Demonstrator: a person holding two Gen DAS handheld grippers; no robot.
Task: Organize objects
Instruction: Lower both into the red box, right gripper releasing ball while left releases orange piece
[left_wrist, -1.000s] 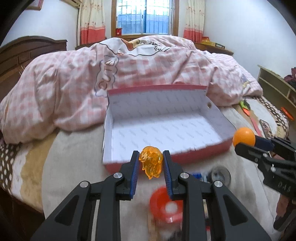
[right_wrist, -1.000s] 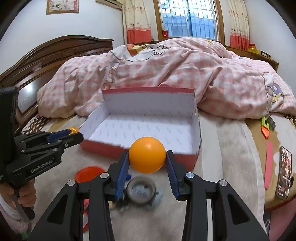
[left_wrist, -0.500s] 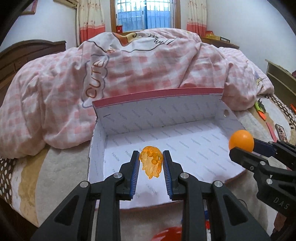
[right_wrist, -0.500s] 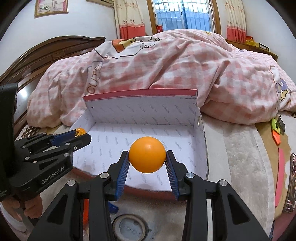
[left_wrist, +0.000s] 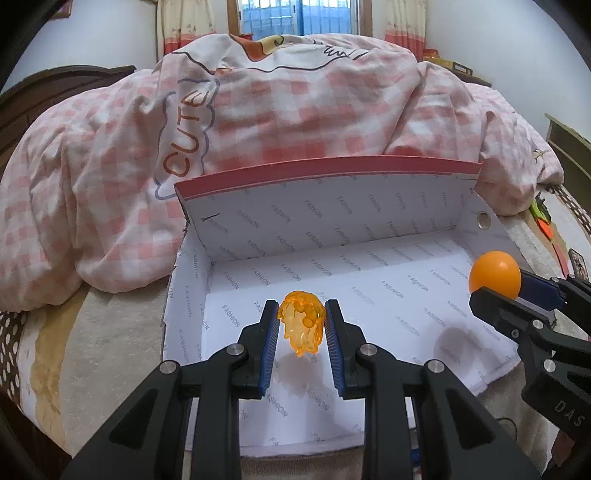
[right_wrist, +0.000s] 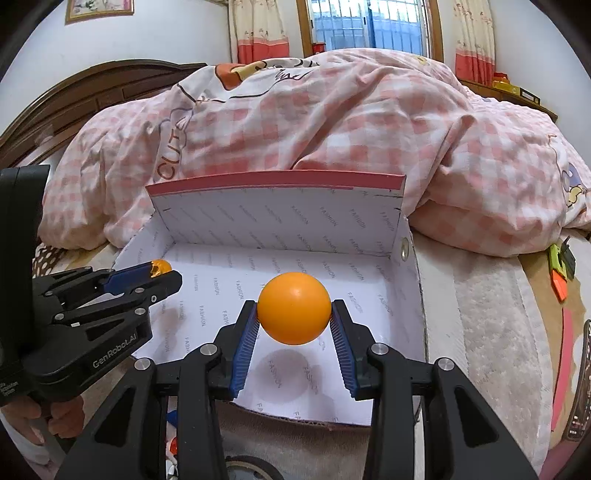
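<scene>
So your open box sits on the bed with its tall back wall against the pink duvet, and both loads hang right over its white floor, so it's basically straight down from here. Your right gripper pinches the orange ball above the right half. Your left gripper is clamped on the see-through orange flame piece above the left half, long axis vertical, pointy end down.

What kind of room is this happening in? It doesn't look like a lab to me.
It looks like a home bedroom. A rumpled pink checked quilt lies heaped on a bed with a dark wooden headboard, and a curtained window sits behind. The white box being filled rests on the bed.
</scene>
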